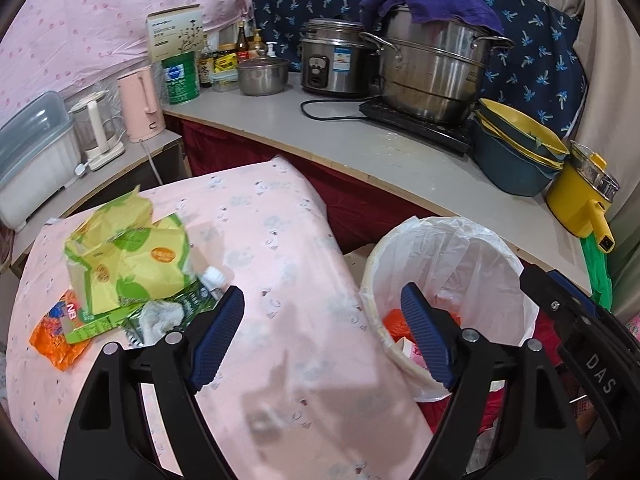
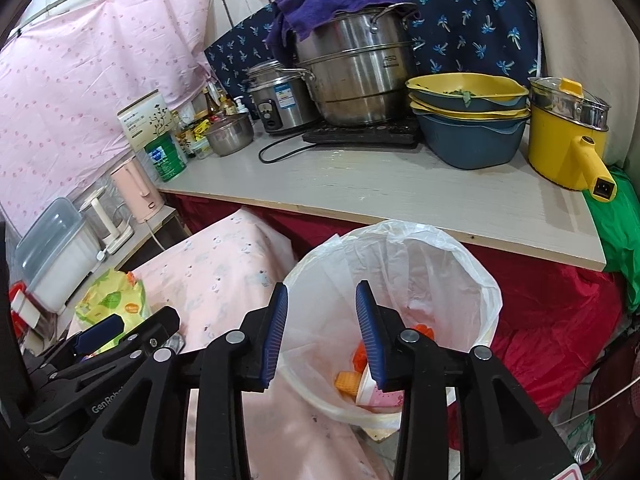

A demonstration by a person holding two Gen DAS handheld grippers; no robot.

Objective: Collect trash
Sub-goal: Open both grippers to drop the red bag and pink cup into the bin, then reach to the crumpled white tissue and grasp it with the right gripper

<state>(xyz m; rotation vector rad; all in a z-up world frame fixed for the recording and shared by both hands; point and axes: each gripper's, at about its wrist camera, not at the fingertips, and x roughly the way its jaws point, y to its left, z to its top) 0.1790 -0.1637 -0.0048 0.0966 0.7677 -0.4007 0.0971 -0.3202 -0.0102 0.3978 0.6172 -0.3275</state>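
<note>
In the left wrist view, the left gripper point(image 1: 322, 336) is seen with its jaws spread wide and nothing between them, held over a pink-covered surface point(image 1: 280, 248). A heap of trash is left on that surface at the left: a crumpled yellow-green wrapper point(image 1: 124, 260), an orange packet point(image 1: 56, 328), a green box point(image 1: 100, 326) and a wad of white tissue point(image 1: 160, 316), lying just beside the left finger. The white-lined bin point(image 1: 452, 268) is placed just to the right of the covered surface, with orange scraps visible inside behind the right finger. Part of the right gripper point(image 1: 576, 320) is seen at the right edge.

In the right wrist view, the right gripper point(image 2: 322, 332) is held above the bin point(image 2: 400, 264), its jaws parted and empty. At the bin's bottom, orange pieces point(image 2: 360, 354), a tan wafer-like piece point(image 2: 347, 381) and a pink-and-white cup point(image 2: 378, 396) are seen. The yellow-green wrapper point(image 2: 112, 300) is seen at the left on the pink surface point(image 2: 224, 264), partly hidden by the left gripper point(image 2: 120, 332). Behind, the table point(image 2: 400, 192) is loaded with a steel pot point(image 2: 356, 76), stacked basins point(image 2: 468, 120) and a yellow pot point(image 2: 560, 132).
</note>
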